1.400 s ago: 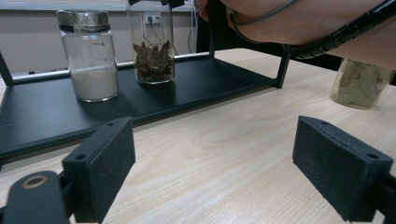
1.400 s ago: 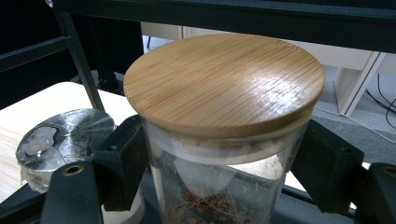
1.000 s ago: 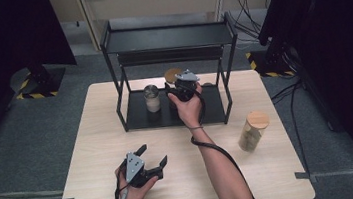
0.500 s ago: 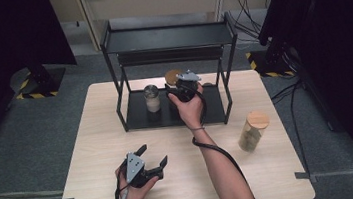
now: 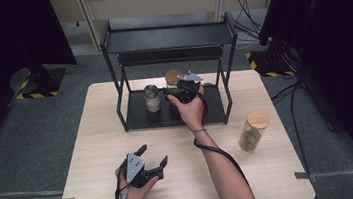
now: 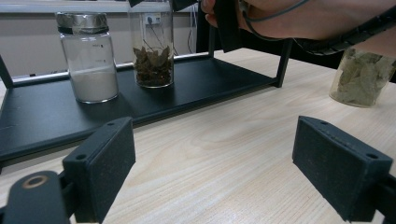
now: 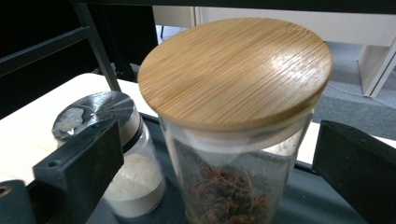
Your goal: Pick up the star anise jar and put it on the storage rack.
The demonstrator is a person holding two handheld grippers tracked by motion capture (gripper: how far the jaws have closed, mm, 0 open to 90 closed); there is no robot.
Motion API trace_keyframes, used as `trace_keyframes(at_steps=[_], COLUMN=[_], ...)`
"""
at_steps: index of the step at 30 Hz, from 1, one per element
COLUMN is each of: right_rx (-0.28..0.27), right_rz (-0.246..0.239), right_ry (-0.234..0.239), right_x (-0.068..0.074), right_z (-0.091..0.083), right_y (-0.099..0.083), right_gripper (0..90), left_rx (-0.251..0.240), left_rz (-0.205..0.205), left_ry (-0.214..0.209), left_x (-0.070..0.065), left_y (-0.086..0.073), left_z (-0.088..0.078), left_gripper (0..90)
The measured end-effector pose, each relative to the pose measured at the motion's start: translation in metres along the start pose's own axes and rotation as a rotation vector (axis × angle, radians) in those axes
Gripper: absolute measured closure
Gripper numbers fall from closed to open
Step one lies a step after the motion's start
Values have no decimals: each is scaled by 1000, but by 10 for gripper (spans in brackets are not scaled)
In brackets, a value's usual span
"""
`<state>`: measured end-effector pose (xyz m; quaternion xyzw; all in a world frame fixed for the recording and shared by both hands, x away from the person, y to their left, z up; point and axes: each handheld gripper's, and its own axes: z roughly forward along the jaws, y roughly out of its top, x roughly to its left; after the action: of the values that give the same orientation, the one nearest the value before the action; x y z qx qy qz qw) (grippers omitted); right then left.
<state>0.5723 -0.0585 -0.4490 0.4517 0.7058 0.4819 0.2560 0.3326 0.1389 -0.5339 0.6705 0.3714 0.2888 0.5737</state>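
Note:
A glass jar with a wooden lid (image 7: pixel 233 70) and dark dried contents stands on the lower shelf of a black rack (image 5: pixel 141 117). My right gripper (image 7: pixel 219 163) reaches in to it from the front. Its jaws have just been opening and stand on either side of the jar (image 5: pixel 172 77), their pads off the glass. The jar (image 6: pixel 152 56) is upright under the right hand (image 5: pixel 191 109). Near the table's front edge, my left gripper (image 5: pixel 153 154) hangs open with nothing between its fingers (image 6: pixel 100 168).
A metal-lidded jar of white powder (image 5: pixel 152 97) stands just left of the wooden-lidded jar on the same shelf. Another wooden-lidded jar of pale leaves (image 5: pixel 252 131) stands on the table at the right. The rack's top shelf (image 5: pixel 167 37) overhangs the lower one.

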Motion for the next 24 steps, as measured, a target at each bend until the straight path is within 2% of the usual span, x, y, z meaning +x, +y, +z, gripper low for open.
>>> trace_keyframes(at_steps=[24], right_rx=[17], right_rz=[-14], right_ry=[35], right_x=[4], right_z=[-27], right_y=[-7], right_gripper=[22], left_rx=[4], left_rz=[10], left_ry=[1], left_x=[0], left_y=[0], left_z=[0], left_gripper=[130])
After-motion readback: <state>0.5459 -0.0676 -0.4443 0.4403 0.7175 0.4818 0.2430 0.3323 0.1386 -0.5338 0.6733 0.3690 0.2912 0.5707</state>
